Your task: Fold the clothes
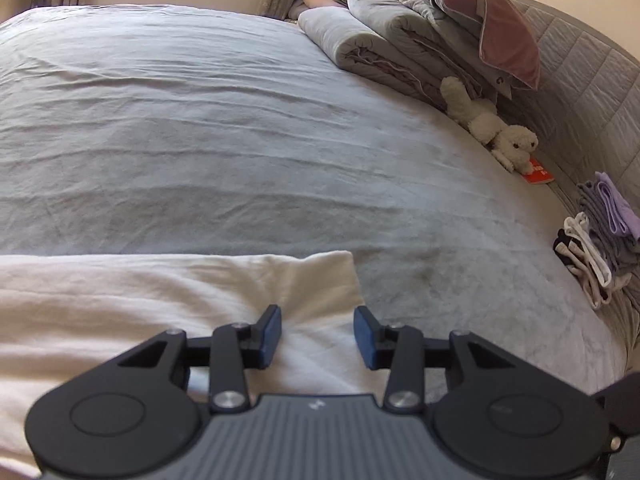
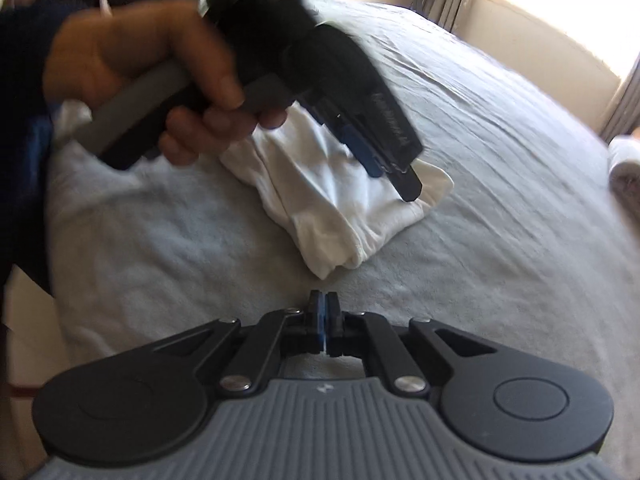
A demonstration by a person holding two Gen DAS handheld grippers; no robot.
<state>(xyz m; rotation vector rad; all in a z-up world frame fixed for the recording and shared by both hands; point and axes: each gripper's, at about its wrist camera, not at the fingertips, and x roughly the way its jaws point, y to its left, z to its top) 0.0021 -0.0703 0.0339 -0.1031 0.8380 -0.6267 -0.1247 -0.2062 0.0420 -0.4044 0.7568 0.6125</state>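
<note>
A white garment (image 2: 340, 216) lies folded into a thick bundle on the grey bed sheet (image 2: 500, 160). In the left wrist view the same white garment (image 1: 140, 300) fills the lower left. My left gripper (image 1: 319, 334) hovers open just over its right end, and the cloth is under the blue pads (image 1: 272, 336), not between them. In the right wrist view a hand (image 2: 140, 68) holds that left gripper (image 2: 384, 168) over the bundle. My right gripper (image 2: 324, 320) is shut, close to the near corner of the bundle, above bare sheet, with nothing seen in it.
Rolled grey quilts (image 1: 400, 40) and a mauve pillow (image 1: 492, 20) are stacked at the far right against the padded headboard (image 1: 580, 80). A white plush toy (image 1: 492, 128), a red booklet (image 1: 538, 174) and a pile of folded clothes (image 1: 600, 232) line the right edge.
</note>
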